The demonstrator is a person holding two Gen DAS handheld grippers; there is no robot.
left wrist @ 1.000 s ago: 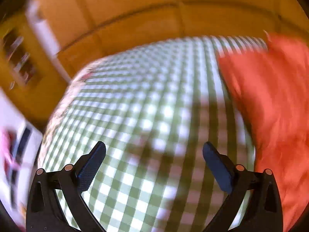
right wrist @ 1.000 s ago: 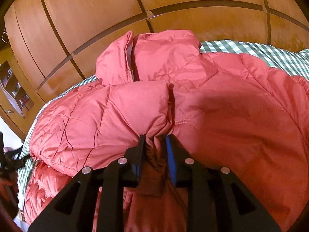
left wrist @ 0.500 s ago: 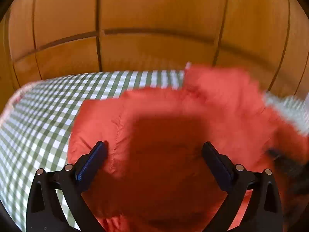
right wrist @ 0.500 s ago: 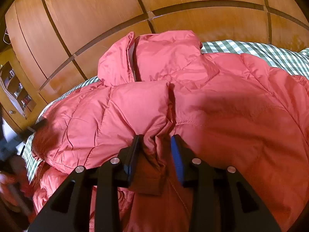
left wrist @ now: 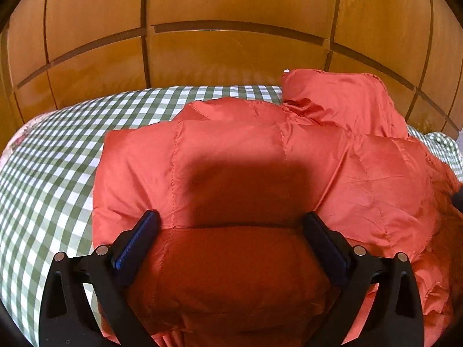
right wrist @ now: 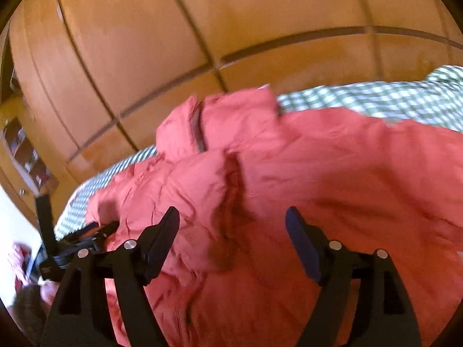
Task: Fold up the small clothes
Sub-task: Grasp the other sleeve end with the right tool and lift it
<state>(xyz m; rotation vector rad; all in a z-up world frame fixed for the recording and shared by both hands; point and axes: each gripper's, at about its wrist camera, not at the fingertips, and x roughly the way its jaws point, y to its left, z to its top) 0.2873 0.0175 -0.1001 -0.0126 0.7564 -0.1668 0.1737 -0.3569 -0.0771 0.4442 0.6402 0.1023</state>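
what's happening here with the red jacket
A person is folding a red puffer jacket on a bed with a green checked cover, using a handheld gripper in each hand. The right gripper has just been opening its jaws and has let go of the fold it was pinching; nothing is pressed between them now. The left gripper hovers open over the jacket's near edge, gripping nothing yet. The collar lies at the far end, by the wooden panels.

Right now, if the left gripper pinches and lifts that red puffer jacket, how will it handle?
The red puffer jacket probably drapes limply: its folds already sag over the checked bedspread. Quilted puffy panels suggest it is light but bulky. The shiny shell may slip between the fingers.
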